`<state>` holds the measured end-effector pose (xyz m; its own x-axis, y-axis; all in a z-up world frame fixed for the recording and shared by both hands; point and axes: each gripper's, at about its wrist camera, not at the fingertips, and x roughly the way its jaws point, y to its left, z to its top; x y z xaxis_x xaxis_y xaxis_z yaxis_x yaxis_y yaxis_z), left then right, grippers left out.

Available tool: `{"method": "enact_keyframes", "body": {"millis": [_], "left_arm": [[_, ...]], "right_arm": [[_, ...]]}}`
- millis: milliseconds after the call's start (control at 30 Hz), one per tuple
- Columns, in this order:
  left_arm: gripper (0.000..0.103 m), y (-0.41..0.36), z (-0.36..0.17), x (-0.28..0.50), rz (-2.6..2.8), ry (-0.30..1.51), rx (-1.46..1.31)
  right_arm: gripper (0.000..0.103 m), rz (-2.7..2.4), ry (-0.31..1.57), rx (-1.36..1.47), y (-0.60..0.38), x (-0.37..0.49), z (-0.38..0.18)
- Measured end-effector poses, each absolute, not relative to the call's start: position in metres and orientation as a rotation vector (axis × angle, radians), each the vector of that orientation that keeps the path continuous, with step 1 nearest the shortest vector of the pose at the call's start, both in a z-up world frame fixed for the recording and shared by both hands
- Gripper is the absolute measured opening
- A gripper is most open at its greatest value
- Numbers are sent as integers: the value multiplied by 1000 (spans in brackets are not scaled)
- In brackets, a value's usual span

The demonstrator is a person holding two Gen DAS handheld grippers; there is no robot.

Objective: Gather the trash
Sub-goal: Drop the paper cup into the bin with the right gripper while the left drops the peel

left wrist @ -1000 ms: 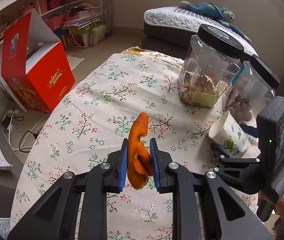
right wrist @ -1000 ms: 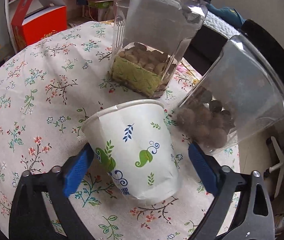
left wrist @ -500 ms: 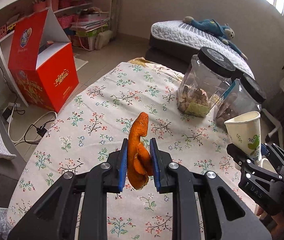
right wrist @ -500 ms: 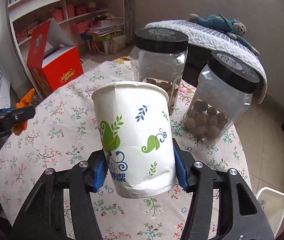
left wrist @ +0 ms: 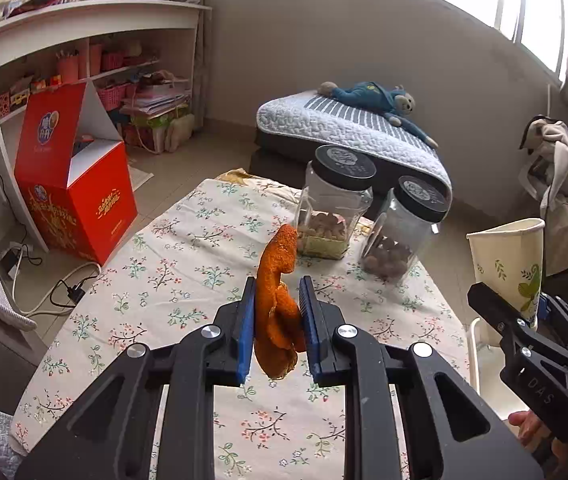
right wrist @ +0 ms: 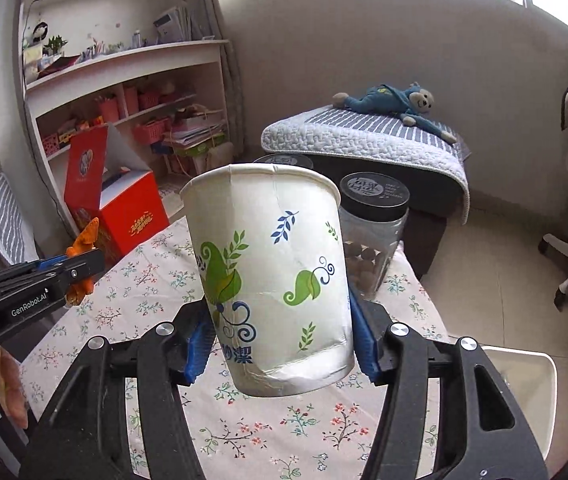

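My left gripper (left wrist: 277, 308) is shut on a curled orange peel (left wrist: 275, 300) and holds it well above the floral tablecloth (left wrist: 188, 276). My right gripper (right wrist: 280, 336) is shut on a white paper cup (right wrist: 272, 280) with green leaf prints, upright and lifted above the table. The cup also shows at the right edge of the left wrist view (left wrist: 508, 264). The left gripper with the peel (right wrist: 82, 258) shows at the left of the right wrist view.
Two clear jars with black lids (left wrist: 338, 204) (left wrist: 404, 232) stand at the table's far end. A white bin (right wrist: 524, 384) sits on the floor to the table's right. A red box (left wrist: 72, 196), shelves, a mattress and a chair surround the table.
Both grippers have risen well above the table. The right gripper closed on the paper cup and lifted it upright. The peel stays clamped in the left gripper.
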<state>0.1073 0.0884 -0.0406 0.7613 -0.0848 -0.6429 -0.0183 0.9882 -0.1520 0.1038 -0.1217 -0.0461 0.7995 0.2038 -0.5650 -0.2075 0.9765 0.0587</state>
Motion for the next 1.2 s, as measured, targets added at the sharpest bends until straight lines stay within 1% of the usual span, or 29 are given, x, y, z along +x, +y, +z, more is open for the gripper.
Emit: {"method": "enact_keyframes", "body": {"millis": [167, 467, 1033, 1067, 1133, 1167, 1200], "left_arm": [[22, 61, -39, 102, -89, 677, -143], [22, 5, -40, 102, -171, 662, -112], [22, -111, -53, 102, -357, 696, -57], [22, -119, -54, 101, -372, 699, -55], [22, -138, -56, 101, -408, 712, -56], [22, -149, -57, 100, -426, 719, -54], [22, -160, -58, 100, -444, 723, -48]], "right_arm": [[55, 134, 582, -7, -149, 93, -57], [55, 1, 543, 6, -201, 77, -50], [57, -302, 589, 161, -322, 60, -47], [58, -318, 592, 169, -329, 58, -47], [68, -359, 583, 180, -343, 53, -45], [75, -380, 571, 186, -349, 50, -43], [80, -401, 558, 193, -354, 46, -41]]}}
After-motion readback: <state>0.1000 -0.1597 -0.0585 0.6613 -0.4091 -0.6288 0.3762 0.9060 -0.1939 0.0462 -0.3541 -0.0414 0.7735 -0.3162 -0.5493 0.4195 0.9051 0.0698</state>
